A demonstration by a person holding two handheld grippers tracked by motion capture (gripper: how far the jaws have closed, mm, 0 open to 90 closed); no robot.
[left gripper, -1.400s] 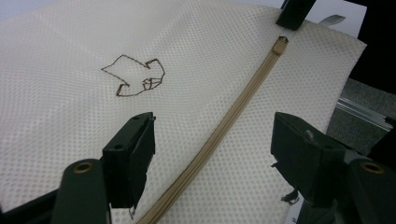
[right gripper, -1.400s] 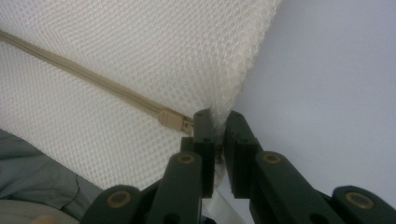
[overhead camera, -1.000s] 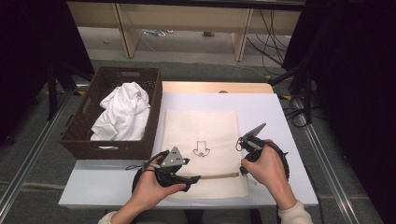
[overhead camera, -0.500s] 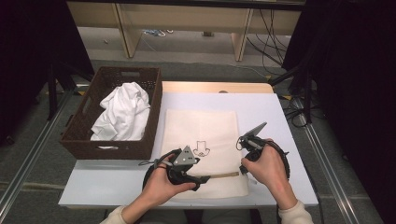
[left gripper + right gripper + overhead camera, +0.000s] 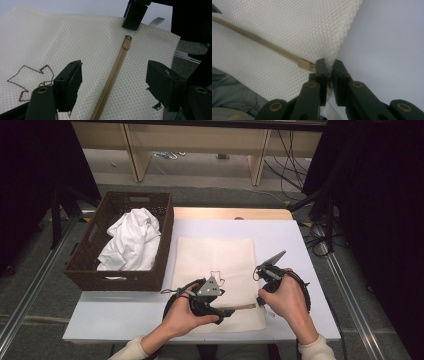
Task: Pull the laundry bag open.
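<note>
Cream mesh laundry bag [image 5: 220,270], rectangular, lies flat on the white table [image 5: 300,245], centre of the high view, just right of the brown wicker basket [image 5: 95,265]. Honeycomb weave, brown outline embroidery [image 5: 30,80], tan zipper [image 5: 112,77] along its near edge with the slider [image 5: 305,65] at the right end. Right gripper [image 5: 328,65]: jaws pinched tight on the bag's edge beside the slider. Left gripper [image 5: 113,87]: jaws wide apart, straddling the zipper, gripping nothing.
</note>
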